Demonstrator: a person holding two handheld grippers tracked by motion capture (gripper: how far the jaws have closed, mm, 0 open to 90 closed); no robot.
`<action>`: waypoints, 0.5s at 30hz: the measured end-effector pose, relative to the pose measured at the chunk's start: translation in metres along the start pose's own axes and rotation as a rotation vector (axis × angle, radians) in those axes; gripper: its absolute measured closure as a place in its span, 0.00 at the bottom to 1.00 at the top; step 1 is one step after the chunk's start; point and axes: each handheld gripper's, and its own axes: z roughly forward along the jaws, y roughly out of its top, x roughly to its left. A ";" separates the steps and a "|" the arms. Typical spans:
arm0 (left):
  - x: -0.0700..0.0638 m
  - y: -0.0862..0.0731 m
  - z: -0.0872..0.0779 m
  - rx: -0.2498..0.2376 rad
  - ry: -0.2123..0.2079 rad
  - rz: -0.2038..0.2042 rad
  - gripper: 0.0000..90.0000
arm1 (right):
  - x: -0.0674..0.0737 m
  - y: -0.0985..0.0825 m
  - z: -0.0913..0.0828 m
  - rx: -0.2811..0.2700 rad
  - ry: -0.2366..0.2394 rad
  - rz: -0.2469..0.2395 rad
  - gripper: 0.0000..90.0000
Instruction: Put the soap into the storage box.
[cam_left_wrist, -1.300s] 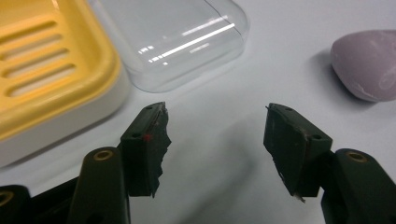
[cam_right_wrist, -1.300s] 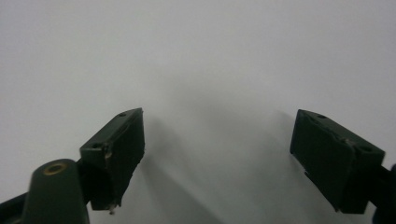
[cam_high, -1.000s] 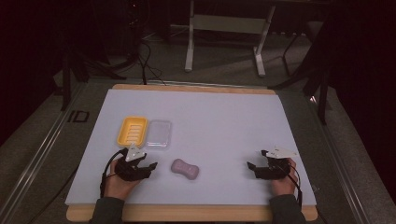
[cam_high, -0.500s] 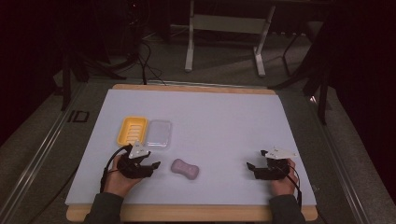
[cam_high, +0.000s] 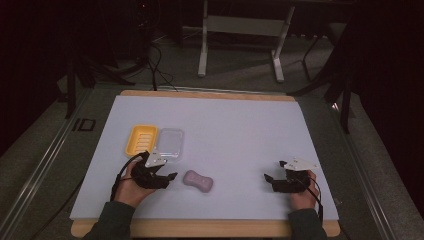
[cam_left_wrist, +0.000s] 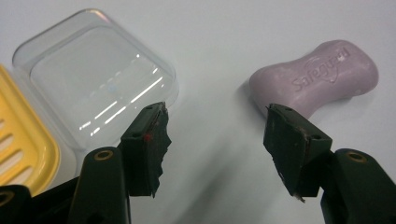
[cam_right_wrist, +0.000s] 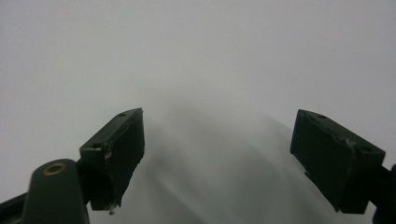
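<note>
A lilac soap bar (cam_high: 198, 180) (cam_left_wrist: 317, 78) lies on the white table mat, near the front. Just left of it my left gripper (cam_high: 170, 177) (cam_left_wrist: 217, 140) stands open and holds nothing, its jaws pointing toward the bar and a short way from it. A yellow soap dish (cam_high: 141, 139) (cam_left_wrist: 18, 144) and a clear plastic lid (cam_high: 170, 142) (cam_left_wrist: 98, 79) lie side by side behind the left gripper. Far to the right my right gripper (cam_high: 268, 179) (cam_right_wrist: 217, 154) is open over bare mat with nothing between its jaws.
The white mat (cam_high: 240, 130) covers a wooden table (cam_high: 200, 229) whose front edge runs under the person's forearms. Beyond the table stand a metal frame's legs (cam_high: 240, 45) and loose cables (cam_high: 155, 60) on a dark floor.
The left gripper has shifted slightly right and forward toward the soap bar. The right gripper has barely moved.
</note>
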 end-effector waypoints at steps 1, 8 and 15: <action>-0.001 0.001 0.000 0.000 -0.001 0.003 0.45 | 0.000 0.000 0.000 0.000 0.000 -0.001 0.19; -0.003 0.010 -0.001 -0.001 -0.025 0.042 0.45 | 0.001 0.000 0.001 0.006 -0.004 -0.010 0.19; -0.005 0.018 0.000 0.004 -0.035 0.080 0.45 | 0.001 0.000 0.001 0.006 -0.003 -0.010 0.19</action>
